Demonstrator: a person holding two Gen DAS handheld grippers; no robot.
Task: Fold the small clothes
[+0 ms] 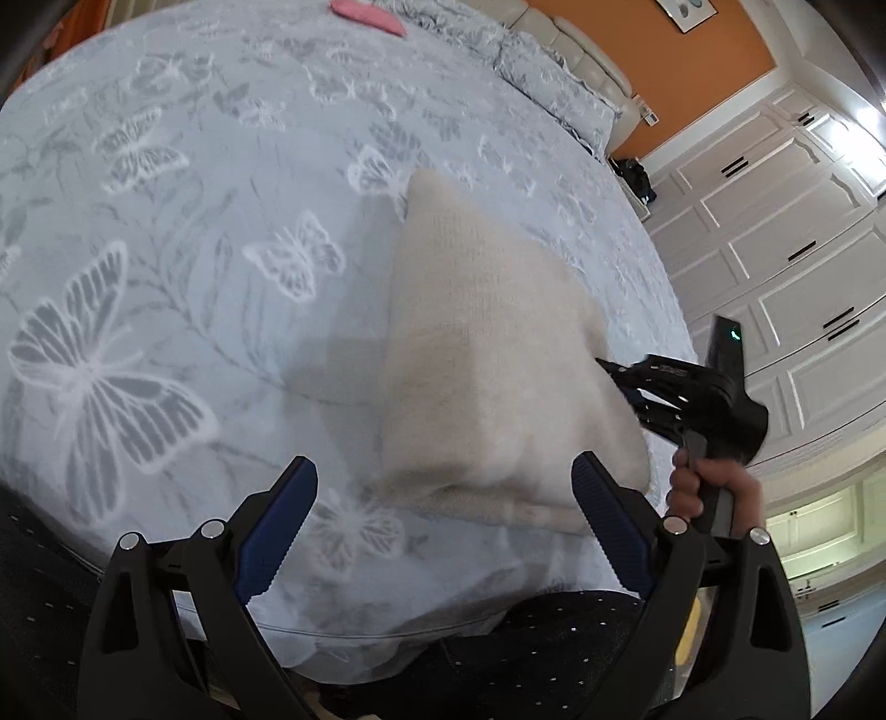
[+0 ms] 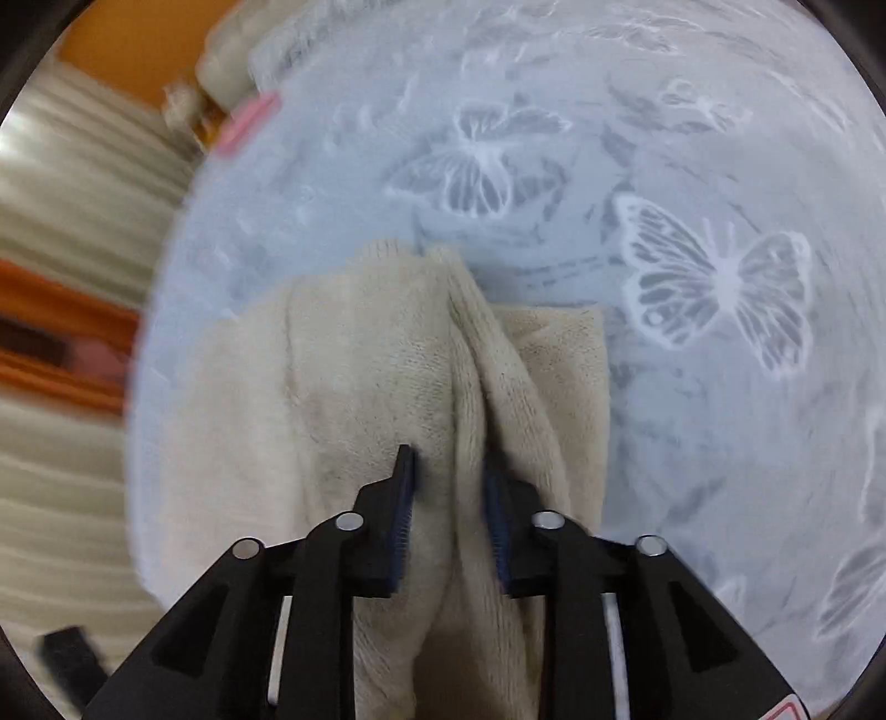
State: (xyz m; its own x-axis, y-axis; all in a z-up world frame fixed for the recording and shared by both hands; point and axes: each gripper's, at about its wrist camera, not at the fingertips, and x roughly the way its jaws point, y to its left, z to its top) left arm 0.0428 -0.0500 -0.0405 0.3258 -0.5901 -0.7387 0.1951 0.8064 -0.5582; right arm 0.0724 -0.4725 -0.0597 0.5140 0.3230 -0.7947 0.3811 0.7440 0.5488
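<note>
A cream knitted garment lies partly lifted on the blue butterfly bedspread. My left gripper is open and empty, hovering just in front of the garment's near folded edge. My right gripper comes in from the right and pinches the garment's right side, raising it into a peak. In the right wrist view the right gripper is shut on a bunched fold of the garment, which drapes away onto the bedspread.
A pink item lies at the far side of the bed, also in the right wrist view. Pillows sit at the headboard. White cupboards stand to the right. The bed's near edge is below my left gripper.
</note>
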